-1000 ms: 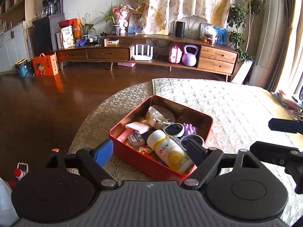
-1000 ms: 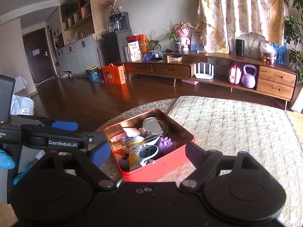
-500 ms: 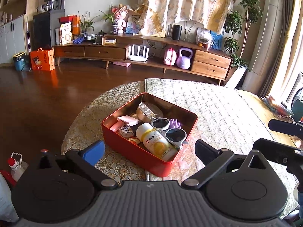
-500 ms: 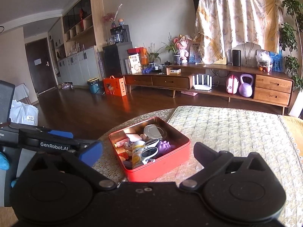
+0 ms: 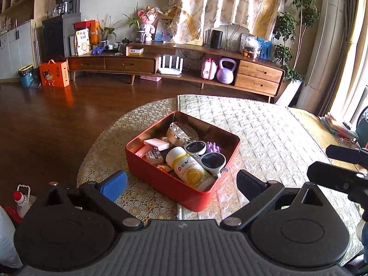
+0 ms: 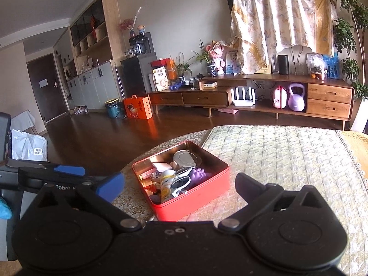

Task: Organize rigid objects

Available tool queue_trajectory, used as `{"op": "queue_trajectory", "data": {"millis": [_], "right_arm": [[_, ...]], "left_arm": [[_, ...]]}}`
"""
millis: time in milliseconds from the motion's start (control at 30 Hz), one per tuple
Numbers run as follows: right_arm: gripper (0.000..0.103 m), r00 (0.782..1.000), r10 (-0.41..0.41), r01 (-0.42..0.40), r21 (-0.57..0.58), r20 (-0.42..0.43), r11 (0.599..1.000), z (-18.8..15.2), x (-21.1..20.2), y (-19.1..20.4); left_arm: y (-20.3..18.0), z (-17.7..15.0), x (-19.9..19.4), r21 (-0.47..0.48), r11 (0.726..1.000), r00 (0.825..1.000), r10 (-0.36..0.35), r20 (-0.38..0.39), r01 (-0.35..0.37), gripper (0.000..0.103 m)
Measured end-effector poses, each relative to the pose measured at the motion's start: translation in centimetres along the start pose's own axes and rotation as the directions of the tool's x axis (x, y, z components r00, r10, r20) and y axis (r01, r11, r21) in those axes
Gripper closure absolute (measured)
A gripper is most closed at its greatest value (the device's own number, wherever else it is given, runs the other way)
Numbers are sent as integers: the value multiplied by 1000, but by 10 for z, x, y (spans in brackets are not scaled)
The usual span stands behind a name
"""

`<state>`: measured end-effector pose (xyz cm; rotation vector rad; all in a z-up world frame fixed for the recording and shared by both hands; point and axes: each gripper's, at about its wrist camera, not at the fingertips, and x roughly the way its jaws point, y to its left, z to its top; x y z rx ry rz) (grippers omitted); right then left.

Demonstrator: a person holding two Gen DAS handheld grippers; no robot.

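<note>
A red tin box [image 5: 161,184] stands on the round table's quilted cloth [image 5: 264,124]. It holds a white-and-yellow pill bottle [image 5: 188,168], white sunglasses [image 5: 207,155], a round silver tin [image 5: 181,133], a purple ridged piece [image 5: 212,147] and small pink and white items. My left gripper [image 5: 181,184] is open and empty, just in front of the box. My right gripper [image 6: 179,188] is open and empty, in front of the box [image 6: 197,197]; the bottle [image 6: 166,185] and sunglasses [image 6: 181,181] show inside.
The right gripper's arm [image 5: 340,174] shows at the left view's right edge; the left gripper [image 6: 53,174] shows at the right view's left edge. The table edge [image 5: 92,151] drops to dark wood floor. A long TV cabinet [image 5: 174,66] stands far behind.
Both grippers have pulled back from the red box and risen, so the box looks smaller and farther. Both stay open; the box's contents have not moved.
</note>
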<state>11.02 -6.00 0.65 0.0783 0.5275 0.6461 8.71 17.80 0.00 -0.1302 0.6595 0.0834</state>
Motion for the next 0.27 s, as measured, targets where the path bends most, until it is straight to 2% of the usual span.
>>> {"op": "queue_trajectory", "data": {"millis": [267], "right_arm": [[0, 1000, -2, 2, 15, -3, 1000, -3, -2, -3]], "left_arm": [[-1, 1, -2, -1, 1000, 1000, 7, -3, -7, 1]]}}
